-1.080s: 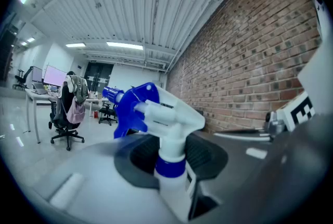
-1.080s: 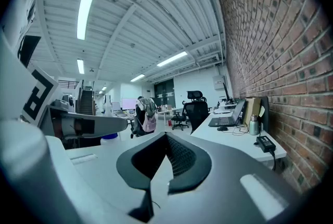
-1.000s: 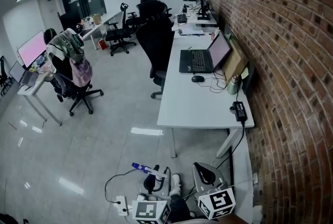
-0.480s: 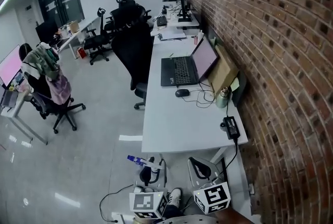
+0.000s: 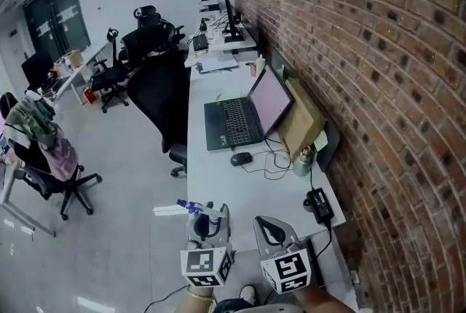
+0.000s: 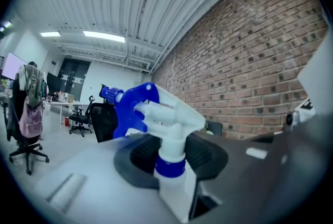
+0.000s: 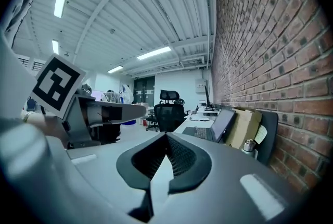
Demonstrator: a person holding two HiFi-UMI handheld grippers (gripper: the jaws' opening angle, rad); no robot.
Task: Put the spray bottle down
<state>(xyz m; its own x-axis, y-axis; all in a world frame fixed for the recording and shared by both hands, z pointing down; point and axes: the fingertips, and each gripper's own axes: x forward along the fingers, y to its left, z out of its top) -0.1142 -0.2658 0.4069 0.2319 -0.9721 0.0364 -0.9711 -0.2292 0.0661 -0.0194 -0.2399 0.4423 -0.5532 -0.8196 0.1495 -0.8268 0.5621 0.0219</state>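
Item: spray bottle [image 6: 169, 124]. White trigger head, blue trigger and blue nozzle tip, blue screw collar over a white neck. Seen upright, nozzle turned to the left. The lower body is hidden below the jaws in the left gripper view.

Location: held in the air by the left gripper [image 5: 207, 223], at the near left edge of the white desk [image 5: 218, 188]. In the head view the spray bottle [image 5: 191, 207] is seen with its nozzle reaching out past that edge, over the grey floor [image 5: 109, 231].

Grip: the left gripper [image 6: 171, 155] is clenched on the neck just under the collar. A dark pad [image 6: 134, 158] lies at either side, and the trigger head stands clear above them.

Second tool: right gripper [image 5: 271, 230], just beside the left one. Its jaw tips are seen together in its own view, with nothing between them [image 7: 166, 137].

Open room: the near stretch of desk is bare. Farther along are listed:
- an open laptop [image 5: 233, 122]
- a mouse [image 5: 240, 158]
- a metal flask [image 5: 301, 161]
- a power adapter [image 5: 319, 204], near the right edge

Bounds: a brick wall [image 5: 364, 86] runs along the desk's right side. A black office chair [image 5: 164, 97] stands at its left side, beside the laptop.
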